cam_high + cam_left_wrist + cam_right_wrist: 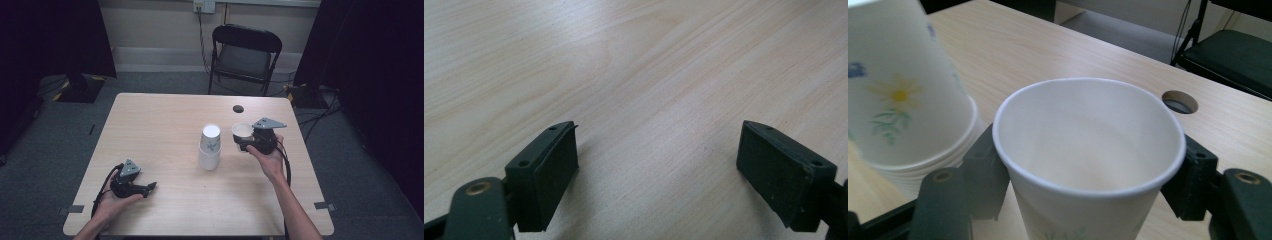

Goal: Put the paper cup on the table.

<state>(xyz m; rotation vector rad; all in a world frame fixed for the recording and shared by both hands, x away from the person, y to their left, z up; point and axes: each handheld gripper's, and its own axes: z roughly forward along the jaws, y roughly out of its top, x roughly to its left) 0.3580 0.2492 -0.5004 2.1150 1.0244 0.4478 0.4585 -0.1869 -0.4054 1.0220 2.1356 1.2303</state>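
Up close, daisy-print cup stack

I work in a plain lab or studio room. My wooden table faces a black folding chair, black curtains and floor cables.

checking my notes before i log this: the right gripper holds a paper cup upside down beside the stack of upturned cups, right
Not quite. The paper cup in the right gripper stands mouth up, as the right gripper view shows: its open rim and empty inside face the camera. The rest holds: it is beside the stack of upturned cups.
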